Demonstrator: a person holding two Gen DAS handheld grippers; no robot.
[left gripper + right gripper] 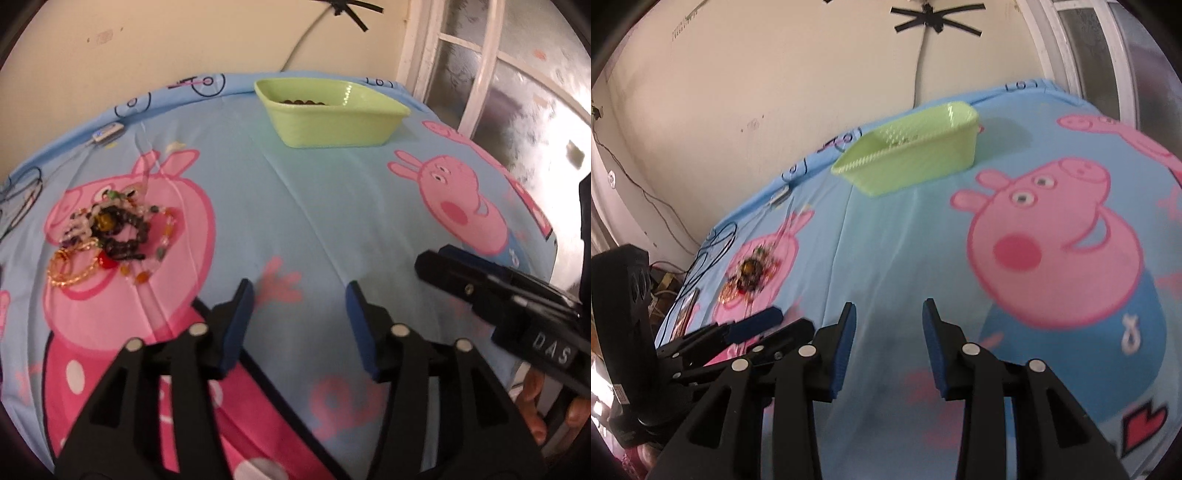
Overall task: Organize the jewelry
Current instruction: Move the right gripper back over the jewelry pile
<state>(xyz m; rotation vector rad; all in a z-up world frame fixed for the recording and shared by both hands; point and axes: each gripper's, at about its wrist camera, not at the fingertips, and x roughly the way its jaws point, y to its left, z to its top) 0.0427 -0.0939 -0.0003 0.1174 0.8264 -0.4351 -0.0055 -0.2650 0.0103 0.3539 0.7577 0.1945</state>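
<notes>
A pile of jewelry (107,240), with dark bead bracelets, gold chains and coloured stones, lies on the cartoon-pig sheet at the left. It shows small and blurred in the right wrist view (750,277). A light green basket (332,114) stands at the far side and holds a dark bead piece; it also shows in the right wrist view (908,155). My left gripper (299,291) is open and empty, to the right of the pile. My right gripper (888,312) is open and empty over the bare sheet.
A blue cartoon-pig sheet (314,206) covers the surface. A small white device (107,133) lies at the far left edge. Cables (713,243) hang off the left edge. A wall is behind, with a window (498,74) at the right.
</notes>
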